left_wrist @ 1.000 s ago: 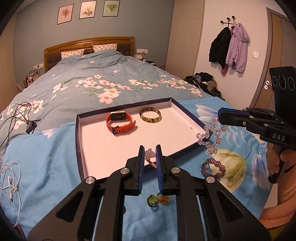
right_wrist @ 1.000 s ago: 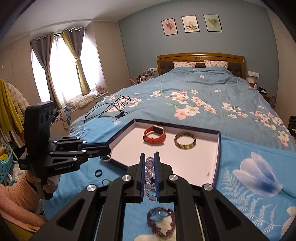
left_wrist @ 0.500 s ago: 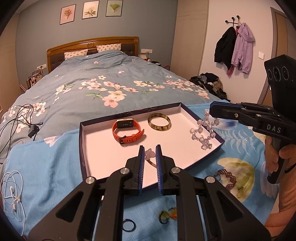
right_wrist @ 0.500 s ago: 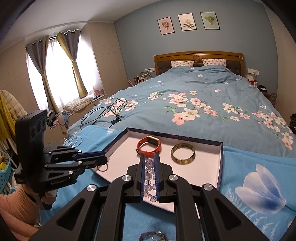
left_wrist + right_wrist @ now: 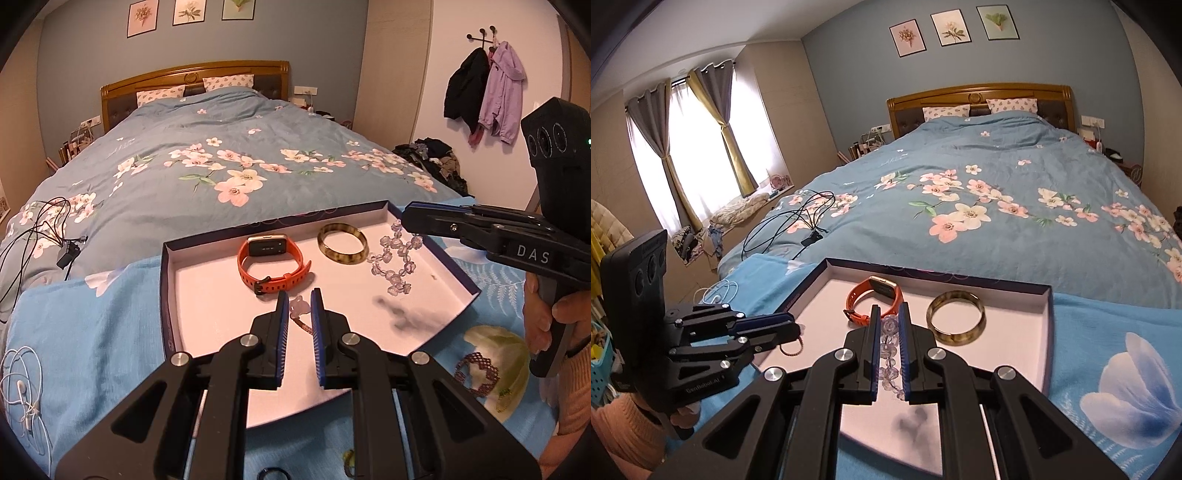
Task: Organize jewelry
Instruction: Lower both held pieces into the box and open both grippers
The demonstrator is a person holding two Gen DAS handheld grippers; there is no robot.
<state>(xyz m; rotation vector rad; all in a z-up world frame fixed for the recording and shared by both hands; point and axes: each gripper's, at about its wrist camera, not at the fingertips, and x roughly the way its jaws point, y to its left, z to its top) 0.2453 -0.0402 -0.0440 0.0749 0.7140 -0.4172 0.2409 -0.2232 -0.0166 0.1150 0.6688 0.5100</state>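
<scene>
Tray (image 5: 168,295), navy-rimmed, pale lining, on the bed (image 5: 221,166): holds orange watch (image 5: 271,266) and amber bangle (image 5: 342,243). Above the tray: clear bead strand (image 5: 393,264), clamped in the right tool (image 5: 410,221); thin bracelet with pale flower charm (image 5: 299,308), clamped in the left tool (image 5: 300,306). Risk: the dangling strand may snag the bangle or spill over the tray's rim. Outside the tray: dark woven bracelet (image 5: 476,371); small rings near it, indistinct.
</scene>
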